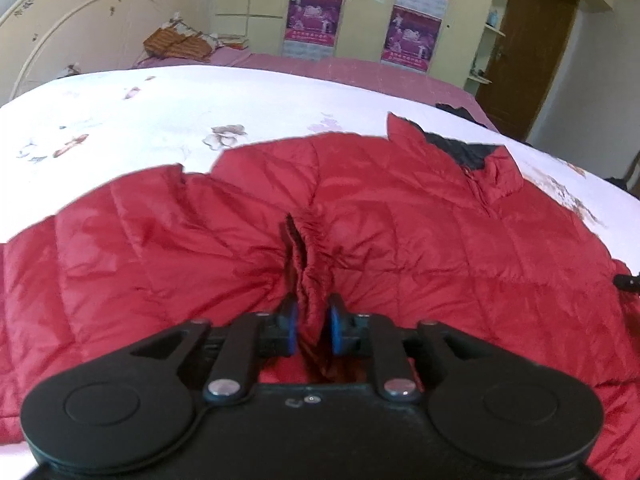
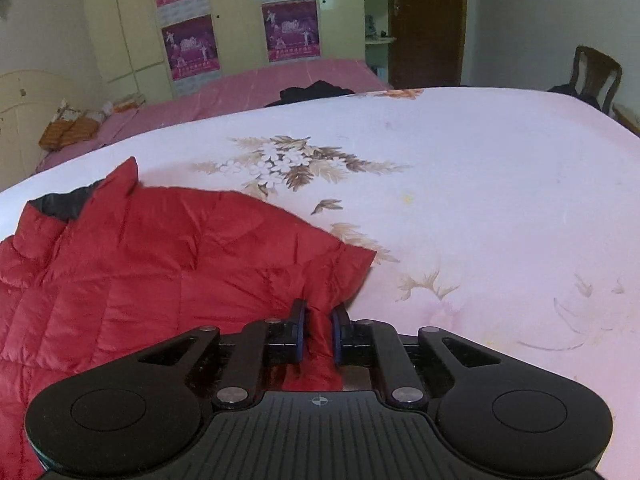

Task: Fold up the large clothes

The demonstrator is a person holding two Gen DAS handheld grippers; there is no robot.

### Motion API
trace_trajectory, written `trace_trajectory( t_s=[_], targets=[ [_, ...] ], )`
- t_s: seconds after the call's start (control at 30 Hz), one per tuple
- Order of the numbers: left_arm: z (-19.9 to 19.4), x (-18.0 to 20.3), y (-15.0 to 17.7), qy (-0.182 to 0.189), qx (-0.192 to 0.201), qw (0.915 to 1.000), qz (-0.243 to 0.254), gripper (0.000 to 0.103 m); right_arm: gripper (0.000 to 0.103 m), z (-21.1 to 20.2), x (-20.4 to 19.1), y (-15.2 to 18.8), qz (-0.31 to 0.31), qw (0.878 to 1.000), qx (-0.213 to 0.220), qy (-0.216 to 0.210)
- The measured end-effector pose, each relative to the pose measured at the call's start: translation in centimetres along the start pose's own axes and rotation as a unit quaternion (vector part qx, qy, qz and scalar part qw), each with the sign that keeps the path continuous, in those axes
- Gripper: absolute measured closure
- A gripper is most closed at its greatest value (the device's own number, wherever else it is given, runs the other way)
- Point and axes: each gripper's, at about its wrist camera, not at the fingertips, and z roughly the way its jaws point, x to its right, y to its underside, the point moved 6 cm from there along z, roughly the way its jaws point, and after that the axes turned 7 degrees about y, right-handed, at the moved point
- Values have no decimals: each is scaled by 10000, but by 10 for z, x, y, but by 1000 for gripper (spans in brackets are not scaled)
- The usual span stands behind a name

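A red quilted down jacket lies spread on the flowered bed sheet, its black-lined collar at the far right. A sleeve's gathered cuff rests on the jacket's body. My left gripper has its jaws a little apart, and the cuff fabric stands loosely between the pads. In the right wrist view the jacket fills the left side. Its near right edge is bunched into a fold, and my right gripper is shut on that fold.
White sheet stretches to the right of the jacket. A pink-covered bed with a dark garment and folded bedding lies beyond. Behind it are a yellow wardrobe, a brown door and a wooden chair.
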Motion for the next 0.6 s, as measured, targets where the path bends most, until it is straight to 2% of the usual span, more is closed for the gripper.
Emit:
trace_trajectory(
  t_s=[0.03, 0.1, 0.13, 0.17, 0.23, 0.33, 0.47, 0.57, 0.6],
  targets=[
    [-3, 0, -2, -60, 44, 10000, 17, 75, 68, -6, 1, -3, -41, 9998, 130, 107],
    [-14, 0, -5, -187, 145, 9997, 49, 56, 48, -20, 0, -9, -107, 9990, 406, 167],
    [-20, 0, -7, -298, 246, 9992, 69, 37, 48, -27, -2, -11, -118, 9987, 488, 123],
    [-27, 1, -9, -374, 397, 9985, 98, 33, 48, -34, -6, -13, -132, 9984, 544, 24],
    [-40, 6, -12, -349, 630, 9971, 248, 36, 48, -48, -19, -14, -161, 9977, 594, -287],
    [-48, 19, -11, -78, 674, 9966, 465, 41, 48, -63, -53, -6, -443, 9947, 593, -717],
    [-32, 28, 3, 40, 292, 9980, 555, 43, 48, -71, -104, 18, -882, 9881, 368, -1203],
    [-14, 18, 15, -87, -196, 9993, 318, 42, 48, -69, -128, 36, -1178, 9841, 229, -1311],
    [-12, 14, 16, -86, -241, 9995, 206, 40, 48, -65, -134, 43, -1295, 9831, 138, -1284]
  ],
)
